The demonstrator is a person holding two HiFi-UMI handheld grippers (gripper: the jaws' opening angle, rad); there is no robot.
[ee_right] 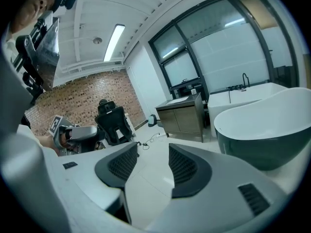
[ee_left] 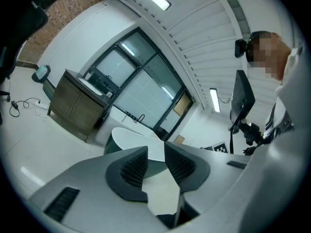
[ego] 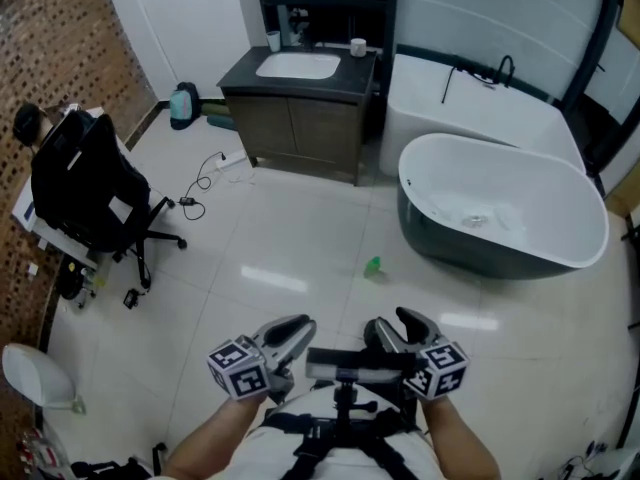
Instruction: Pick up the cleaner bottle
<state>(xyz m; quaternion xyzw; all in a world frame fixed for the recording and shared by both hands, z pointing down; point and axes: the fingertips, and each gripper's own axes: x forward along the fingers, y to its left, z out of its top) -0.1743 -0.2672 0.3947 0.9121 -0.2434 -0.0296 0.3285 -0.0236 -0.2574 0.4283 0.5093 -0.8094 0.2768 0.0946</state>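
In the head view a small green cleaner bottle (ego: 373, 266) lies on the white tiled floor, in front of the dark-sided bathtub (ego: 470, 253). Both grippers are held low, close to the person's body, well short of the bottle. My left gripper (ego: 299, 340) (ee_left: 155, 152) has its jaws close together with nothing between them. My right gripper (ego: 396, 326) (ee_right: 153, 152) shows a wider gap between its pads, with only floor seen through it. Neither gripper view shows the bottle.
A dark vanity with a white basin (ego: 300, 98) stands at the back, with a teal container (ego: 183, 105) to its left. A black office chair (ego: 90, 188) stands at the left, and cables (ego: 210, 173) trail on the floor near it. A white fixture (ego: 30, 373) sits at bottom left.
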